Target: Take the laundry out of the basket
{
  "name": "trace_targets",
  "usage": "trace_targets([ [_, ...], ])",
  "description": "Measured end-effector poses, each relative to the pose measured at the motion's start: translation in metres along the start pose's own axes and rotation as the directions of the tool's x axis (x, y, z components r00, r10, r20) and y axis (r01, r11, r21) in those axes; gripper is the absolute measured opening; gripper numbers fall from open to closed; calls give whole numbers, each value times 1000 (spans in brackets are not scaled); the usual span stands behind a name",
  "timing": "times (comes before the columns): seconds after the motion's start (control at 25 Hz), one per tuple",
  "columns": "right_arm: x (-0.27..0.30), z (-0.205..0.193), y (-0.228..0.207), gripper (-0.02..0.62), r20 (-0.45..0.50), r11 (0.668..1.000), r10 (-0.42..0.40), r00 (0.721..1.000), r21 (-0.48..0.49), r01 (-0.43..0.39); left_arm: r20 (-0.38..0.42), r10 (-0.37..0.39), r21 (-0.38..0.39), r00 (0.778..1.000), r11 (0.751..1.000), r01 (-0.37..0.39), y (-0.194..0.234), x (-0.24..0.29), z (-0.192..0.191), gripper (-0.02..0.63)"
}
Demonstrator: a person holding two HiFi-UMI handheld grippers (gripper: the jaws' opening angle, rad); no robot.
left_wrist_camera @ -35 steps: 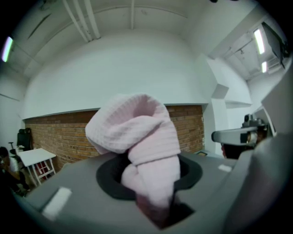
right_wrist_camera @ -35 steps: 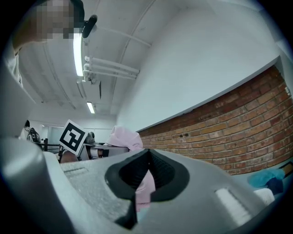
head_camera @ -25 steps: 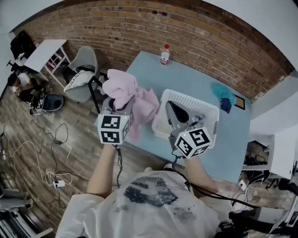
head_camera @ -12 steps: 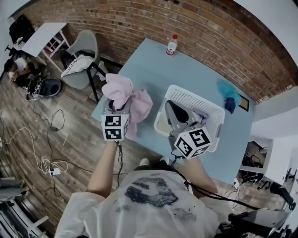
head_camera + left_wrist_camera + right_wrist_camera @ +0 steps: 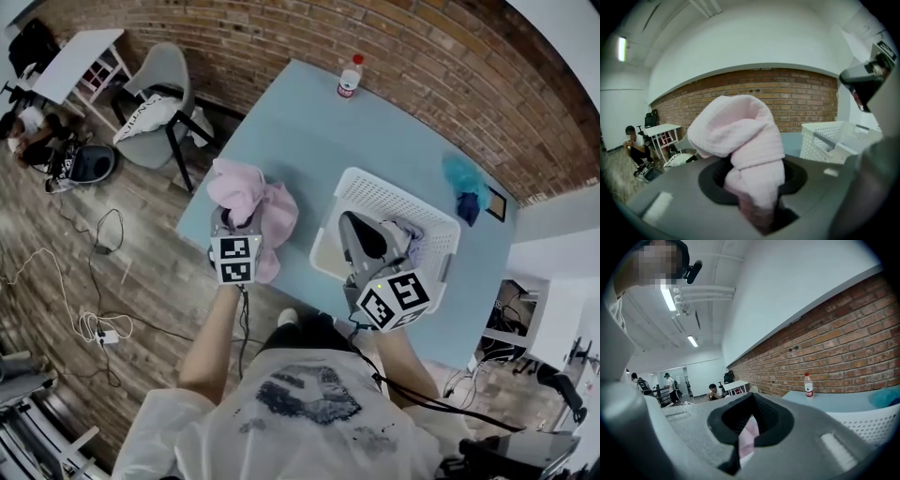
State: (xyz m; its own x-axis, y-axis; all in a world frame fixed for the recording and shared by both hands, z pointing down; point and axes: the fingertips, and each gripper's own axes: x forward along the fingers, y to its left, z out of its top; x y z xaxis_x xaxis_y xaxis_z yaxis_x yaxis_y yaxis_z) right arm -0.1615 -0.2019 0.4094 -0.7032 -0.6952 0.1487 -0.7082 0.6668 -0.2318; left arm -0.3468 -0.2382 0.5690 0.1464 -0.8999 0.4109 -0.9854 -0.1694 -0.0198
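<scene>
My left gripper (image 5: pixel 239 225) is shut on a bunched pink garment (image 5: pixel 251 197), held over the light blue table (image 5: pixel 309 131) just left of the white laundry basket (image 5: pixel 424 210). In the left gripper view the pink garment (image 5: pixel 740 136) bulges up out of the left gripper (image 5: pixel 757 187) and hides most of the jaws. My right gripper (image 5: pixel 361 239) hovers over the basket's near side with its jaws together and nothing hanging from it. Pale lavender laundry (image 5: pixel 410 230) lies inside the basket. In the right gripper view only a sliver of pink shows through the slit of the right gripper (image 5: pixel 747 427).
A plastic bottle (image 5: pixel 350 77) stands at the table's far edge by the brick wall. Teal and dark blue cloths (image 5: pixel 464 183) lie on the table beyond the basket. A grey chair (image 5: pixel 155 108) and floor cables (image 5: pixel 98 281) are left of the table.
My left gripper has come down and nearer with the pink garment, which now sits lower by the table's left edge. The right gripper has stayed over the basket.
</scene>
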Motion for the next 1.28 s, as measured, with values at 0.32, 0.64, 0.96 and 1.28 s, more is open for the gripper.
trace_targets([
  [0.32, -4, -14, -19, -2, -30, 999, -30, 999, 25, 31, -21, 14, 21, 1000, 1000, -14, 6, 38, -29, 183],
  [0.64, -12, -15, -27, -2, -31, 997, -67, 997, 32, 68, -87, -17, 78, 996, 997, 24, -7, 66, -53, 202],
  [0.96, -27, -9, -35, -2, -7, 996, -86, 996, 36, 86, -87, -30, 59, 996, 998, 35, -12, 55, -39, 288],
  [1.28, -41, -6, -29, -2, 13, 996, -86, 996, 37, 86, -33, -42, 58, 999, 997, 44, -17, 37, -13, 295],
])
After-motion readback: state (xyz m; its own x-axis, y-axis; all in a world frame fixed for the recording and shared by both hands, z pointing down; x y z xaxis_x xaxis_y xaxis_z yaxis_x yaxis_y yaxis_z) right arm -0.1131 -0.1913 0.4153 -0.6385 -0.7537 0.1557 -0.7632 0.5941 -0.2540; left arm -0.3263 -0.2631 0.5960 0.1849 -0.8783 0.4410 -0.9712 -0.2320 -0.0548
